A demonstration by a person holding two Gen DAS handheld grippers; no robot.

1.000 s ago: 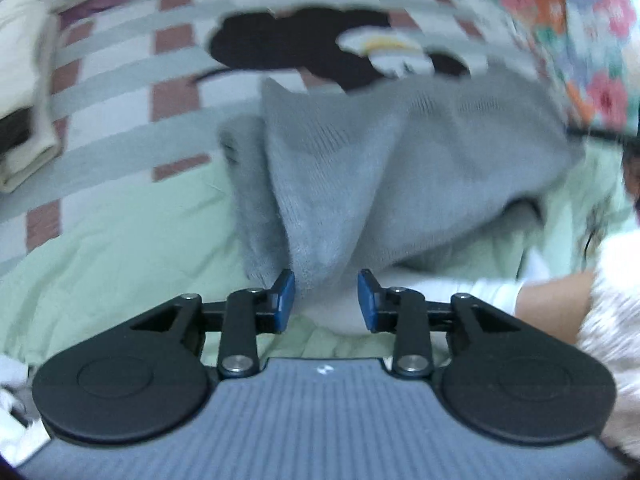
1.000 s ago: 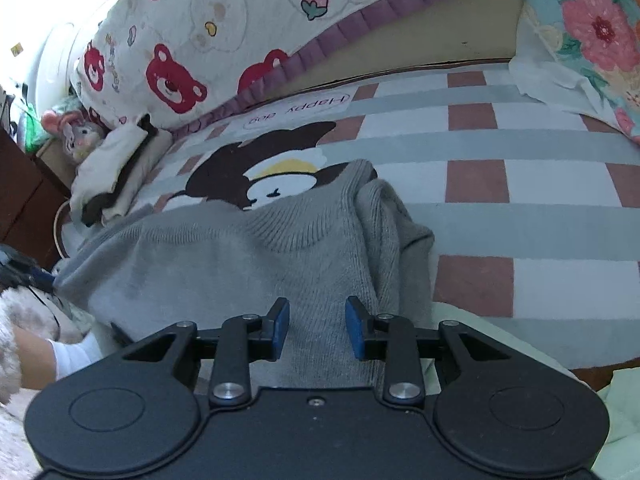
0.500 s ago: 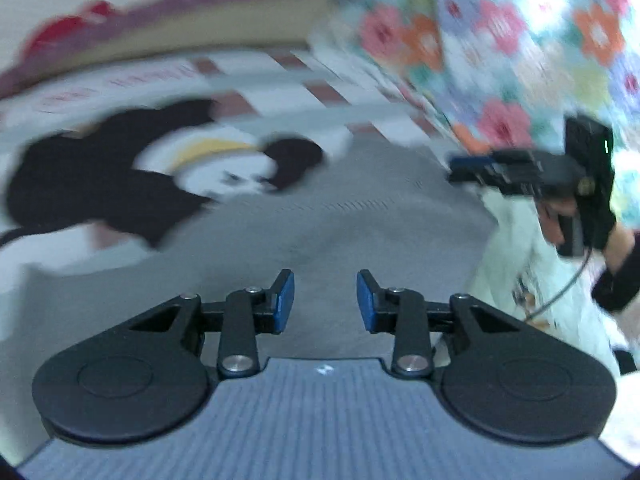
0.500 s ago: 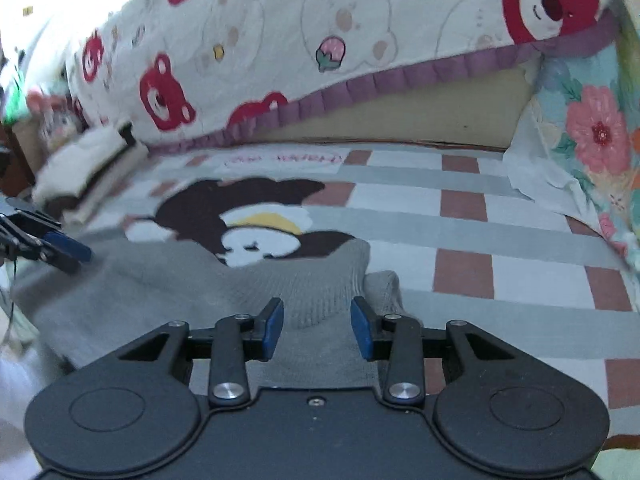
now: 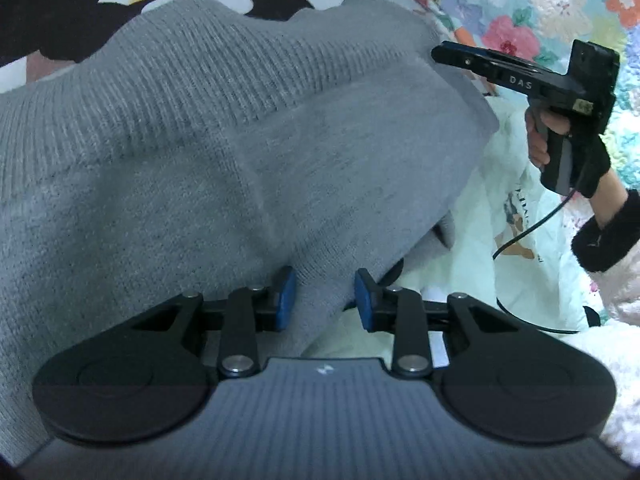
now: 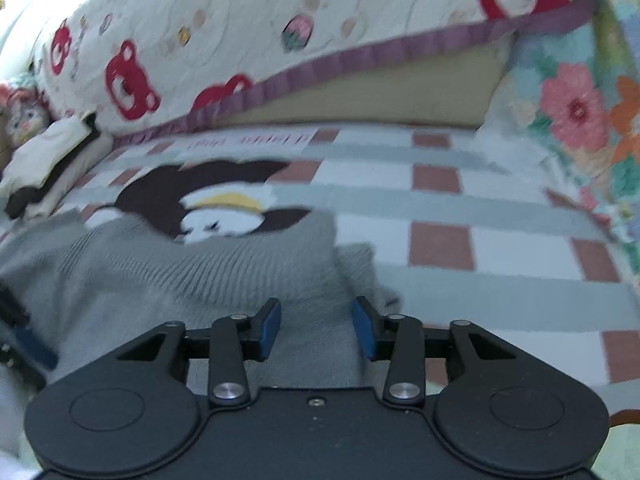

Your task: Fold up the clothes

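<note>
A grey knitted sweater (image 5: 240,140) lies rumpled on the bed and fills the left wrist view. My left gripper (image 5: 324,300) sits low at its near hem. A fold of the hem lies between the blue pads while the jaws are closing; a firm pinch does not show. My right gripper (image 6: 316,326) hovers over the sweater (image 6: 160,280) at its other side. Its jaws are opening, with knit below the gap and nothing gripped. In the left wrist view the right gripper (image 5: 438,53) points at the sweater's far right corner, held by a gloved hand (image 5: 560,152).
The bedspread (image 6: 440,208) is checked grey, white and brown with a cartoon penguin. A pale printed garment (image 5: 500,220) lies under the sweater's right side. A floral quilt (image 5: 540,8) borders the right, a bear-print quilt (image 6: 240,20) the back. Folded cream and dark cloth (image 6: 48,160) sits far left.
My left gripper swung across and dropped to the sweater's near hem, which now sits between its pads. The right gripper's jaws spread wider and its view tipped up.
</note>
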